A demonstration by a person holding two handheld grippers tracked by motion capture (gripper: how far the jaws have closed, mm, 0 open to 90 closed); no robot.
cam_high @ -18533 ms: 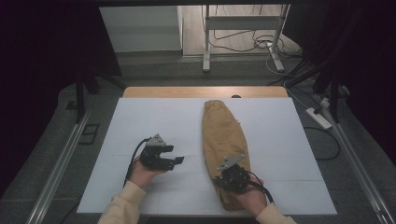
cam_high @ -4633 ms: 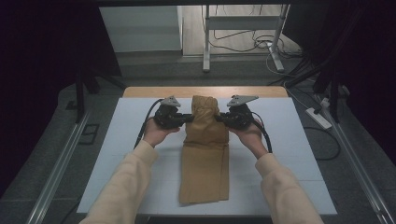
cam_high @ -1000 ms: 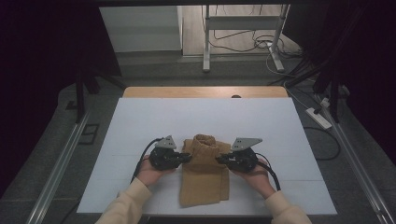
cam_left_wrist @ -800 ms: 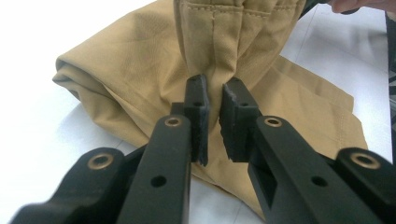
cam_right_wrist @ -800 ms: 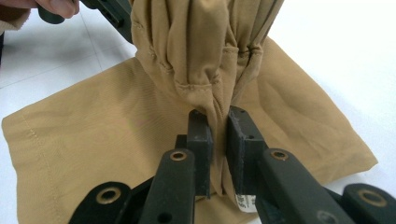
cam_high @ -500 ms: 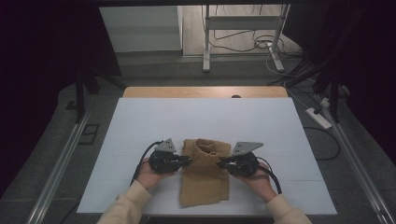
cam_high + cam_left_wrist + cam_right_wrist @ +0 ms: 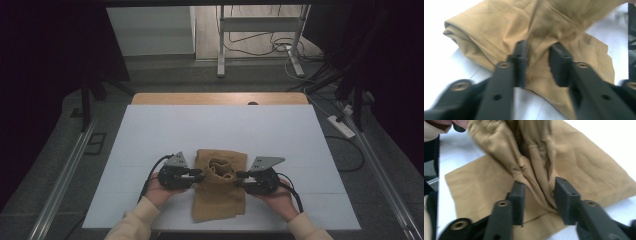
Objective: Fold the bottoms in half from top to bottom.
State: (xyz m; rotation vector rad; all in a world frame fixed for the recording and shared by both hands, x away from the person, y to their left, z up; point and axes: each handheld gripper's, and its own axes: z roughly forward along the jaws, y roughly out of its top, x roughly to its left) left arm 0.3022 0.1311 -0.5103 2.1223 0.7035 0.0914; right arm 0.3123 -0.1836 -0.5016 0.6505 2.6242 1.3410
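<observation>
A tan cloth (image 7: 220, 197) lies folded near the table's front, with a rumpled bunch (image 7: 220, 166) on top of its far half. My left gripper (image 7: 200, 173) is at the cloth's left edge and my right gripper (image 7: 239, 174) at its right edge, pointing at each other. In the left gripper view the left gripper (image 7: 537, 62) is open, its jaws apart over the tan cloth (image 7: 499, 27). The right gripper (image 7: 537, 195) is also open, and a gathered ridge of the cloth (image 7: 534, 170) runs between its jaws.
The white table top (image 7: 220, 125) stretches beyond the cloth to a wooden strip (image 7: 220, 98) at the far edge. Cables (image 7: 155, 167) trail from both grippers toward the person. A table frame (image 7: 260, 35) and a power strip (image 7: 341, 126) stand on the floor beyond.
Both grippers have drawn slightly nearer the person, bringing the cloth's far end over its near half. The folded cloth is shorter than a second ago.
</observation>
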